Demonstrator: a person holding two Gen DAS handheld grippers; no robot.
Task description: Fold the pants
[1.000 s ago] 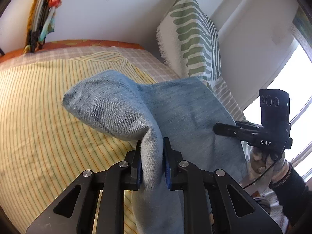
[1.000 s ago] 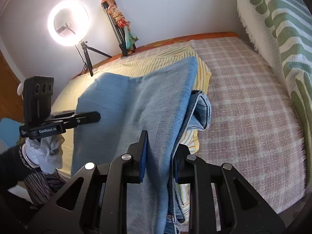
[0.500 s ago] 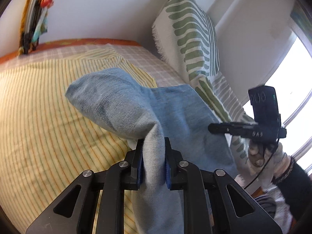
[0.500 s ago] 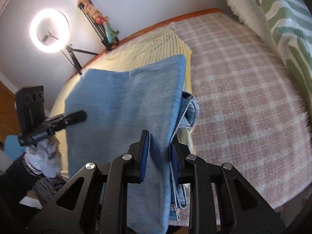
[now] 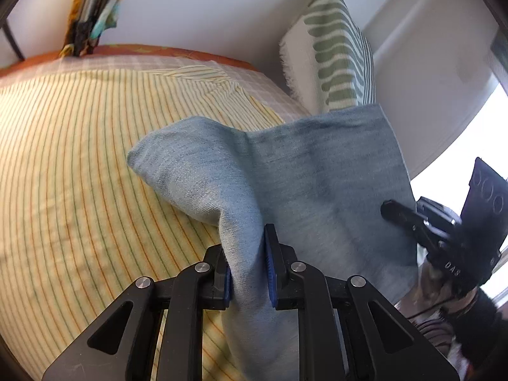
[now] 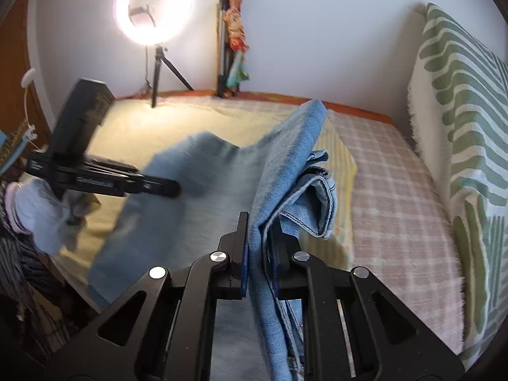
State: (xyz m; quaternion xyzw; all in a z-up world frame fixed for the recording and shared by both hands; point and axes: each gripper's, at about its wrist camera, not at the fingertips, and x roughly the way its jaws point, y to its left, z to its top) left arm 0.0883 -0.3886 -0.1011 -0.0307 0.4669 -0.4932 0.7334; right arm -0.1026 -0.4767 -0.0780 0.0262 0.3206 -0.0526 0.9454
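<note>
The light blue denim pants (image 5: 317,171) hang lifted above the bed, stretched between both grippers. My left gripper (image 5: 246,254) is shut on a bunched fold of the denim. My right gripper (image 6: 258,238) is shut on the other edge of the pants (image 6: 206,184), where hems and seams fold over beside it. The right gripper also shows at the right edge of the left wrist view (image 5: 397,211), and the left gripper shows at the left of the right wrist view (image 6: 168,187). The lower part of the pants is hidden below the grippers.
A yellow striped sheet (image 5: 79,174) covers the bed over a pink checked blanket (image 6: 397,197). A green-patterned pillow (image 6: 460,111) leans on the wall. A lit ring light on a tripod (image 6: 152,16) and a folded stand (image 6: 231,41) stand behind the bed. A bright window (image 5: 476,133) is at the right.
Both grippers have lifted and swung the pants; the denim between them has shifted and the right wrist view now looks more level across the bed. Both grips stayed shut.
</note>
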